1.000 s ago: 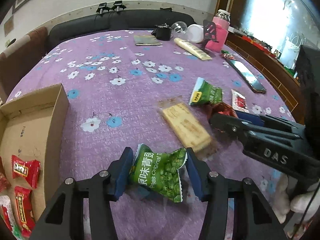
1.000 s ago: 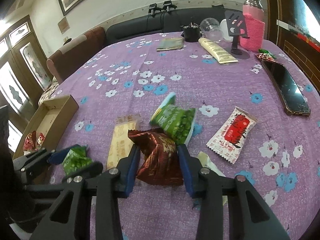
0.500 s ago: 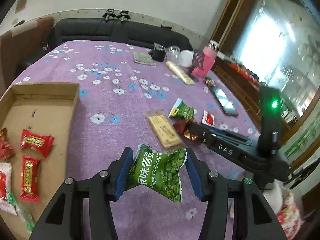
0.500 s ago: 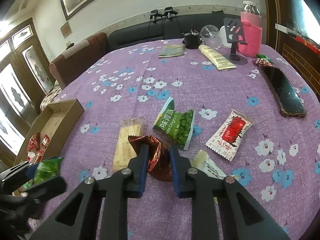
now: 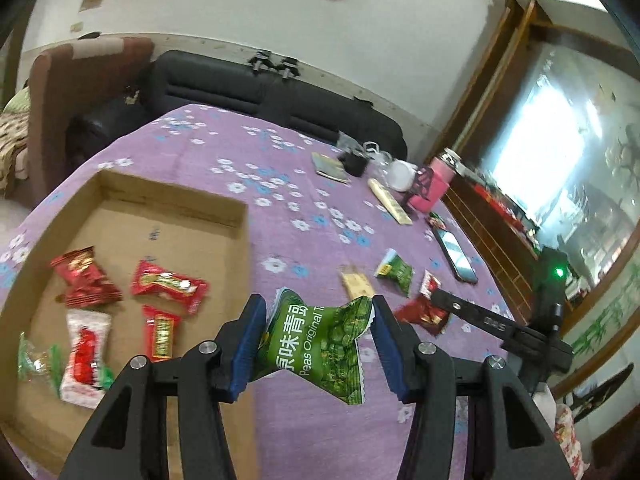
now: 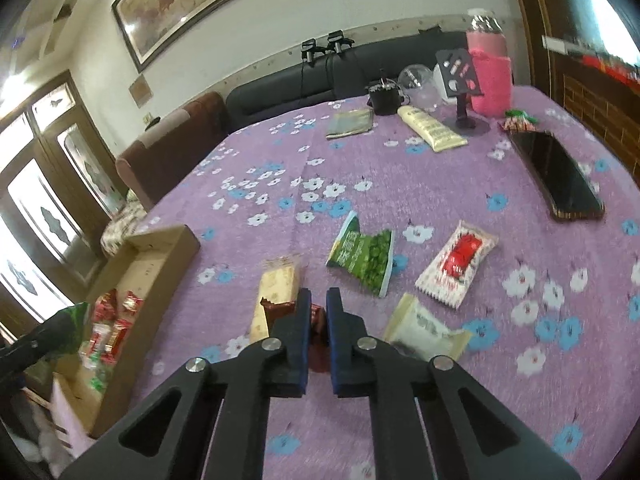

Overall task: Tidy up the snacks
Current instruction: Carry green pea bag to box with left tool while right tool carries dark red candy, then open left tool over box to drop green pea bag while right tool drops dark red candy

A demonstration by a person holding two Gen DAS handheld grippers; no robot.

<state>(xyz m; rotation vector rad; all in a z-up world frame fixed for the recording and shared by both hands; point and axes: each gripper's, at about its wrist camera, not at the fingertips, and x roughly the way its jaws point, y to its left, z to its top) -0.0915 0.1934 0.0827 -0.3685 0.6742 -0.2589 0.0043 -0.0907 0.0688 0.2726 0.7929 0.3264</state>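
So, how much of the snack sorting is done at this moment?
Partly done. Five snacks lie in the box, among them a red pack. In hand: the left gripper holds a pea bag beside the box, and the right gripper is shut on a brown pack. Left on the table: a second pea bag, a wafer, a white-red pack and a cream pack.

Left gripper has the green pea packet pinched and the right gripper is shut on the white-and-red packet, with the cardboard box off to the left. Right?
Not quite. The right gripper is shut on the dark red packet, as the right wrist view shows; the white-and-red packet lies free on the tablecloth. The rest holds: the left gripper pinches the green pea packet, and the cardboard box sits to the left.
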